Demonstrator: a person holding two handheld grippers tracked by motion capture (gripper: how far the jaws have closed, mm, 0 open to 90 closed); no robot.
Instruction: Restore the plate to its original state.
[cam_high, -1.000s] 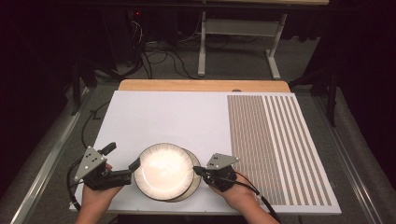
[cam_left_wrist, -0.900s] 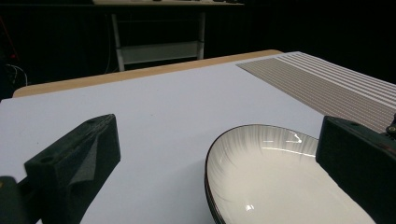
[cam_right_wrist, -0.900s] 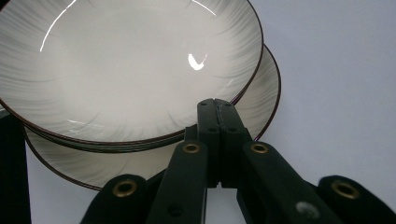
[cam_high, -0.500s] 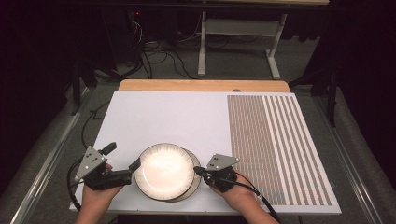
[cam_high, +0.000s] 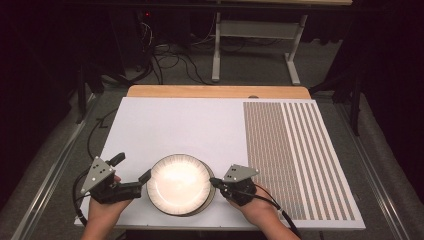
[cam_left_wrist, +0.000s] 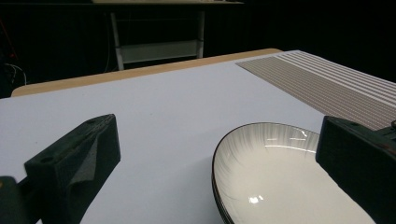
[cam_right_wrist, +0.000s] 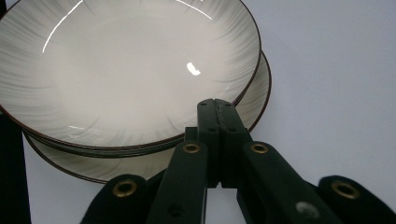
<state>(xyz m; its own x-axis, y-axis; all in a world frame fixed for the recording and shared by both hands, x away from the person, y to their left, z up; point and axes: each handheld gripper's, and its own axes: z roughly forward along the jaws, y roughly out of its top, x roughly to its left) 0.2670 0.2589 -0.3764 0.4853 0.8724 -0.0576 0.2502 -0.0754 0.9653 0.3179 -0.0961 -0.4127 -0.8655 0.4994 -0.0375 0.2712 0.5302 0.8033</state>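
Observation:
A stack of shallow white plates (cam_high: 178, 184) with dark rims sits near the front edge of the white tabletop (cam_high: 190, 125). My left gripper (cam_high: 132, 168) lies to the left of the stack, open, its nearer jaw close to the plates' left rim. In the left gripper view its gripper (cam_left_wrist: 218, 135) has wide-set jaws framing the top plate (cam_left_wrist: 280, 177), with nothing gripped. My right gripper (cam_high: 212, 181) points at the stack's right rim. In the right gripper view the right gripper (cam_right_wrist: 215, 105) is shut, its tips over the edge of the top plate (cam_right_wrist: 130, 70), above a lower plate (cam_right_wrist: 256, 100).
A brown-and-white striped panel (cam_high: 295, 150) covers the right part of the tabletop. A wooden strip (cam_high: 215, 91) runs along the far edge. Beyond it stand a metal frame (cam_high: 250, 30) and loose cables (cam_high: 165, 55) on the dark floor.

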